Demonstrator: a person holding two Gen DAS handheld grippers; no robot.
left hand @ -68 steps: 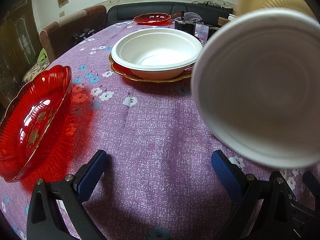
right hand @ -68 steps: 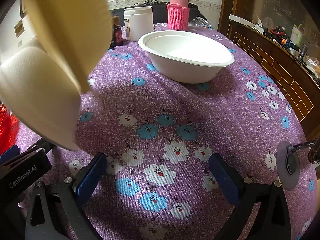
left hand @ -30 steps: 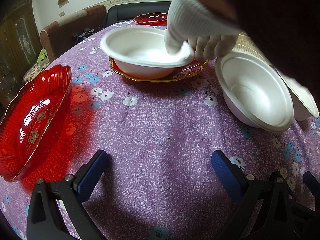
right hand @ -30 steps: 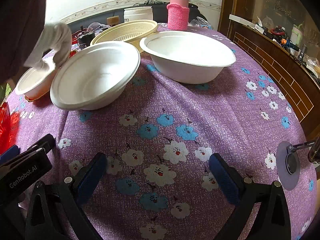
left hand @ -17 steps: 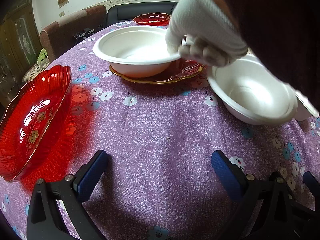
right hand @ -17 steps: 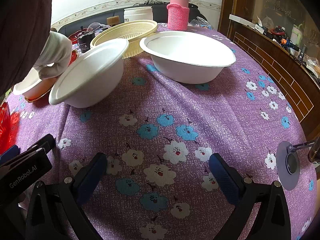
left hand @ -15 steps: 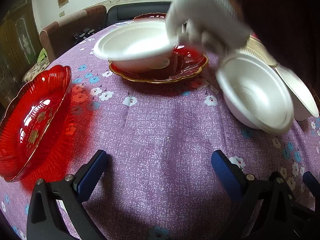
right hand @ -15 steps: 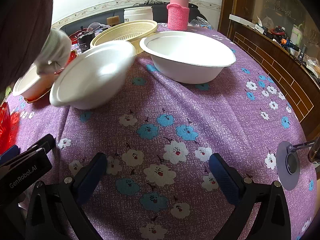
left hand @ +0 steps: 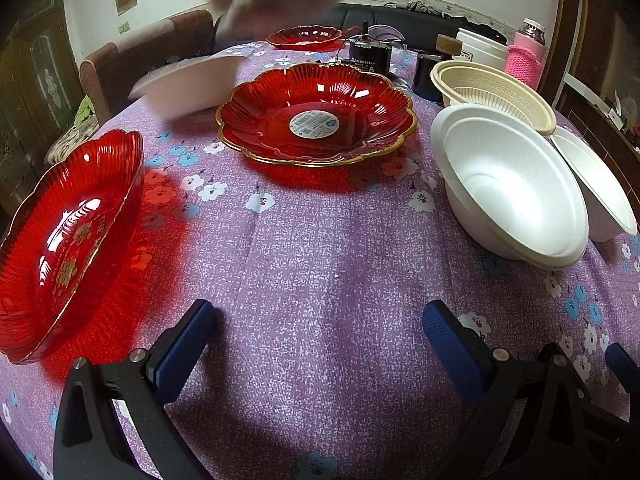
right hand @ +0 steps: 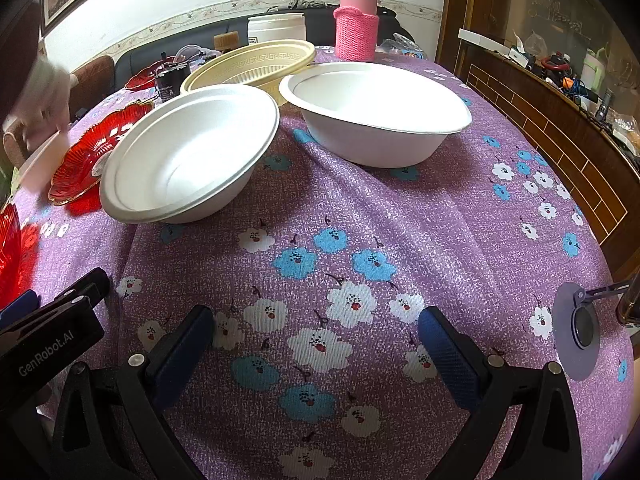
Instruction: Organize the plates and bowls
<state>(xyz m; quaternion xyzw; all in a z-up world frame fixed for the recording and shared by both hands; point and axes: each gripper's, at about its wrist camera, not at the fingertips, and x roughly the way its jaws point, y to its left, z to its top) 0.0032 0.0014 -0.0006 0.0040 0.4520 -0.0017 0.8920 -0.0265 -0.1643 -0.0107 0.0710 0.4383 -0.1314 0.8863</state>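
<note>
Glossy red plate (left hand: pixel 316 114), matt foam bowl (left hand: pixel 508 188), woven tablecloth (left hand: pixel 320 260)

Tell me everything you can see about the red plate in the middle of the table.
The red plate is translucent, glass-like or plastic, with a ribbed, scalloped rim edged in gold and a round white label at its centre. It lies flat and empty on the purple floral tablecloth. A blurred white bowl sits just beyond its left edge; whether they touch is unclear.

"GenRobot.AI" stands on the left claw's body (right hand: pixel 48 344) (white on black); other labels unreadable.
</note>
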